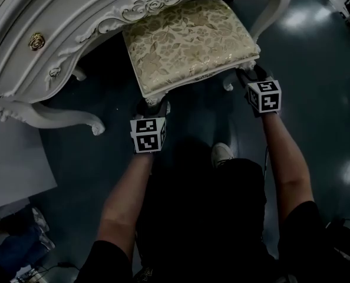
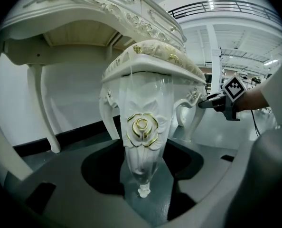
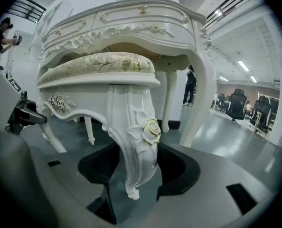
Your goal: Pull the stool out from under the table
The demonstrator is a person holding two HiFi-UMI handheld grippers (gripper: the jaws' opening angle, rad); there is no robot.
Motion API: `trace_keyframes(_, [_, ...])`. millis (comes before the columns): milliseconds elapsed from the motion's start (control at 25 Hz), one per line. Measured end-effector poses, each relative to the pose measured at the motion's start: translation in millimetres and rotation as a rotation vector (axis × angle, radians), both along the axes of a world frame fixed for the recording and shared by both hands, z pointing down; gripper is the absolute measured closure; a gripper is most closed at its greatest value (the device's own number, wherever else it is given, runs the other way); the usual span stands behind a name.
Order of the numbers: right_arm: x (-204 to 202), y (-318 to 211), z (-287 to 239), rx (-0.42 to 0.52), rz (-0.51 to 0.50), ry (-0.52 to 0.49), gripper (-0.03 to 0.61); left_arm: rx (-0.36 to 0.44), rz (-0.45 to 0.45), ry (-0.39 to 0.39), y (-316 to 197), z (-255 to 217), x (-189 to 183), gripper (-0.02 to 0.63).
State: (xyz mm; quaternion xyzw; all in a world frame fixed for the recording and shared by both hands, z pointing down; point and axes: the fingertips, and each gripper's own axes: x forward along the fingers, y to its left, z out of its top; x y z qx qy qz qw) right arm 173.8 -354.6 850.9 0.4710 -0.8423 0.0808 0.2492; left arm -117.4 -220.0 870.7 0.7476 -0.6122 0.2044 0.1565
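Observation:
The stool has a gold floral cushion and carved white legs; its far part lies under the ornate white table. My left gripper holds the stool's front left leg, which stands between the jaws of the left gripper, pressed by both pads. My right gripper is shut on the front right leg, seen from the right gripper with the rose carving above the pads. Each gripper shows in the other's view: the right gripper, the left gripper.
A curved table leg stands on the dark floor left of the stool. The person's white shoe is just behind the stool. A white panel lies at the left. Office chairs and a person are far behind.

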Motion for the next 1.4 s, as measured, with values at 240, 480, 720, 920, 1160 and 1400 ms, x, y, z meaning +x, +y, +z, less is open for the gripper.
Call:
trace_keyframes(240, [-2.6, -8.4, -0.9, 0.003, -0.006, 0.021, 0.308, 0.005, 0.023, 0.011, -11.0, 6.0, -1.0, 0.359])
trace_keyframes(480, [-8.9, -30.7, 20.7, 0.027, 0.031, -0.019, 0.308, 0.009, 0.076, -0.018, -43.4, 20.5, -12.2, 0.359])
trace_keyframes(720, [-6.9, -15.4, 23.6, 0.023, 0.028, -0.018, 0.308, -0.001, 0.071, -0.006, -26.2, 22.3, -9.6, 0.359])
trace_keyframes(920, [-6.4, -24.2, 18.2, 0.006, 0.006, -0.011, 0.308, -0.023, 0.040, 0.013, -25.2, 18.4, -6.2, 0.359])
trace_keyframes(1160, [-3.2, -11.1, 8.3, -0.034, -0.012, 0.009, 0.308, -0.044, 0.035, 0.035, -10.6, 8.3, -0.8, 0.357])
trace_keyframes(1400, [-3.7, -11.7, 3.2, -0.053, -0.013, 0.026, 0.308, -0.046, 0.033, 0.068, -10.0, 1.8, -1.7, 0.356])
